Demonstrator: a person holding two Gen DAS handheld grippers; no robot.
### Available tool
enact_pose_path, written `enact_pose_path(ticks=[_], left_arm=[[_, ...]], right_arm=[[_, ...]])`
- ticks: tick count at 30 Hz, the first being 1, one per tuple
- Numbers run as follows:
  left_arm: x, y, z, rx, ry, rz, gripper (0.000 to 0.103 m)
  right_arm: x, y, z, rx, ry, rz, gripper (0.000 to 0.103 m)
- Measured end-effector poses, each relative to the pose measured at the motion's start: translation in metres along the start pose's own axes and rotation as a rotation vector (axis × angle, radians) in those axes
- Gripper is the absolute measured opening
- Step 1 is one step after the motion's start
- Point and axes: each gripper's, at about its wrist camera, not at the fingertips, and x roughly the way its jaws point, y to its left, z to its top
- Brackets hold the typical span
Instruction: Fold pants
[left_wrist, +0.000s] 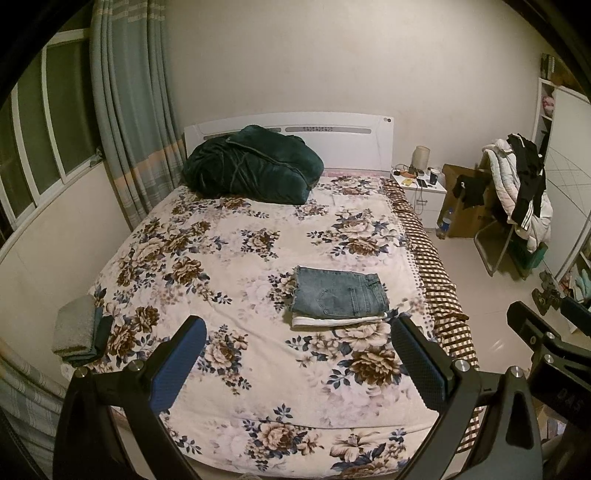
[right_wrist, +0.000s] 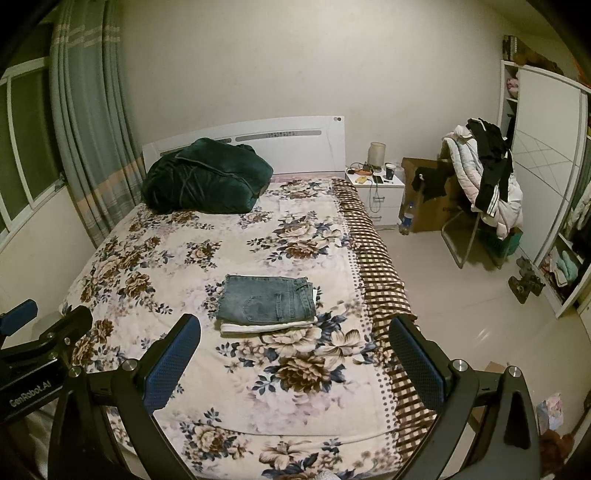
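Note:
Folded blue jeans lie flat on the floral bedspread, on top of a folded white garment, toward the bed's right side. They also show in the right wrist view above the white garment. My left gripper is open and empty, held above the near end of the bed, short of the jeans. My right gripper is open and empty, also back from the jeans. Each gripper shows at the edge of the other's view.
A dark green blanket is heaped by the headboard. Folded grey and green towels sit at the bed's left edge. A nightstand, a cardboard box and a chair piled with clothes stand to the right. A wardrobe lines the right wall.

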Motion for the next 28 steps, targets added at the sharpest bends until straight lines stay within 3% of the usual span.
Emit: enact_pose_path(ticks=[28], left_arm=[[-0.008, 0.017, 0.000, 0.011, -0.026, 0.020, 0.102]], right_arm=[[0.000, 0.000, -0.005, 0.000, -0.001, 0.001, 0.103]])
